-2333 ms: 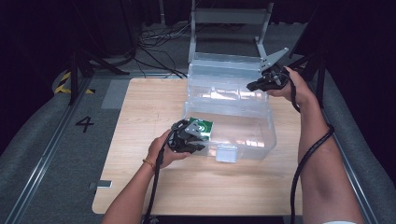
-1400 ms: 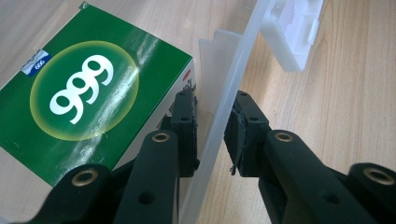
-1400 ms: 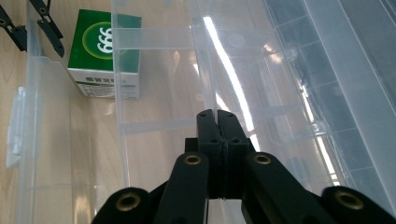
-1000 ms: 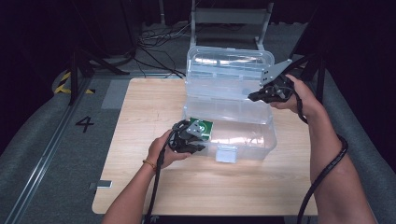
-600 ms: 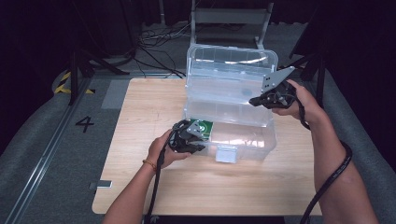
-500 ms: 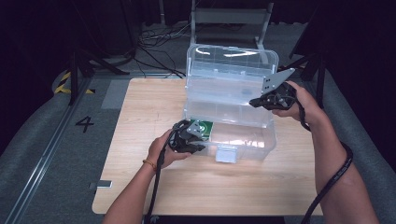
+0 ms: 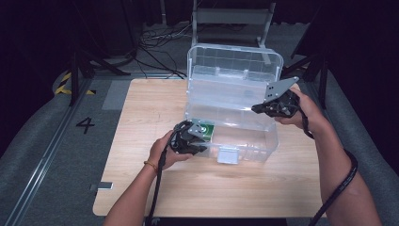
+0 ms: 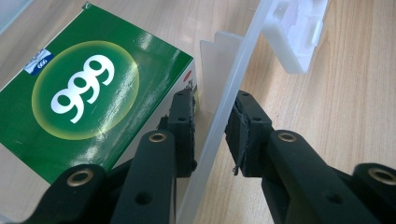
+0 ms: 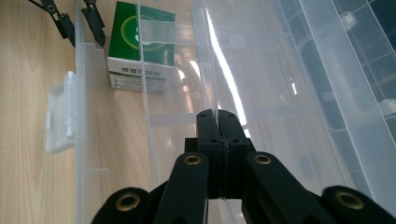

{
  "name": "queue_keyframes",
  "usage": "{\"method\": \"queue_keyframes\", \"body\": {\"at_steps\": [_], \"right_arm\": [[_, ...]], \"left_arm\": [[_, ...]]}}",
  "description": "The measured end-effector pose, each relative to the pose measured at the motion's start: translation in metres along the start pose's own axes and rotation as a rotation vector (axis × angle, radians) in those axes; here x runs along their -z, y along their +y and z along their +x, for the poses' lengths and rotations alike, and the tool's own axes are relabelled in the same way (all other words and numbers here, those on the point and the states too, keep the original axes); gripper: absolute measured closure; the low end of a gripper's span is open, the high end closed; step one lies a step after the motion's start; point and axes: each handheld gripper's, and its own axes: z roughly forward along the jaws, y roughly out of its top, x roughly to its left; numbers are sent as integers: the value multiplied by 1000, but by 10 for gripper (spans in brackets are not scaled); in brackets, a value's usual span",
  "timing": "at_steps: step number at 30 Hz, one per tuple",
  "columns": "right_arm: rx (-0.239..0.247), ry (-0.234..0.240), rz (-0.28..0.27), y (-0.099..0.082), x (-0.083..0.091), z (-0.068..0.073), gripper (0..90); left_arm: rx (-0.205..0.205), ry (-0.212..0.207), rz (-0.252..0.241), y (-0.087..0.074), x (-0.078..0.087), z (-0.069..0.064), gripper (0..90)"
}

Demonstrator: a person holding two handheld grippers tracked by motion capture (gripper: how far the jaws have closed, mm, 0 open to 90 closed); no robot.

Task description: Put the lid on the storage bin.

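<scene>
Since the earlier frame your right gripper [image 7: 263, 108] has drawn the lid [image 7: 235, 61] of the clear plastic box [image 7: 244, 136] down and toward you; its jaws are shut tight on the lid's edge. Left gripper [image 7: 200, 143]: jaws part-open, straddling the box's front wall [image 8: 219, 121], one inside, one outside; contact w/ wall can't be judged. Green "999" carton [image 8: 88, 98] lies inside, at front-left corner. Box sits mid-bench [image 7: 141, 113].

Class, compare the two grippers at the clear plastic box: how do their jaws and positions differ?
The left gripper straddles the box's front wall, jaws apart, one inside by the green carton; the right gripper has jaws pressed together. The left sits at the box's front, the right at its right side by the raised lid. Both have black jaws.
</scene>
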Motion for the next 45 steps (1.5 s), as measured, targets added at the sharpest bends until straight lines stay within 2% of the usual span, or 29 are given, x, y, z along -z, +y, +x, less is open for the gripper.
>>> {"method": "queue_keyframes", "body": {"at_steps": [18, 23, 24, 25, 26, 29, 30, 35, 38, 39, 41, 42, 44, 45], "right_arm": [[17, 28, 3, -5, 0, 16, 898], [19, 28, 5, -5, 1, 20, 895], [22, 30, 3, -5, 1, 21, 895], [31, 36, -4, -4, 2, 23, 894], [36, 35, -3, -2, 2, 24, 894], [42, 22, 6, 1, 1, 29, 895], [40, 21, 8, 1, 1, 29, 895], [36, 28, 6, -1, 2, 29, 900], [39, 30, 5, -1, 1, 31, 900], [39, 27, 6, -1, 1, 32, 900], [38, 27, 5, -1, 1, 33, 900], [40, 26, 3, -2, 1, 33, 900], [41, 26, 3, -3, 1, 35, 900], [39, 29, 4, -3, 1, 36, 900]], "left_arm": [[-2, 12, 10, 1, 0, -1, 715], [-22, 38, -5, 3, 2, -7, 703], [-25, 64, -9, 4, 4, -9, 694], [-25, 59, -16, 5, 5, -10, 637], [-37, 51, -18, 6, 6, -11, 659], [-62, 89, 23, 8, 5, -16, 689], [-62, 96, 4, 8, 5, -16, 688], [-50, 85, 3, 8, 7, -15, 690], [-39, 88, -35, 8, 17, -15, 597], [-38, 80, -54, 8, 21, -16, 620], [-28, 49, -111, 6, 30, -16, 579], [-13, 52, -144, 6, 36, -17, 559], [-19, 40, -173, 4, 46, -18, 547], [-8, 42, -200, 3, 54, -18, 541]]}}
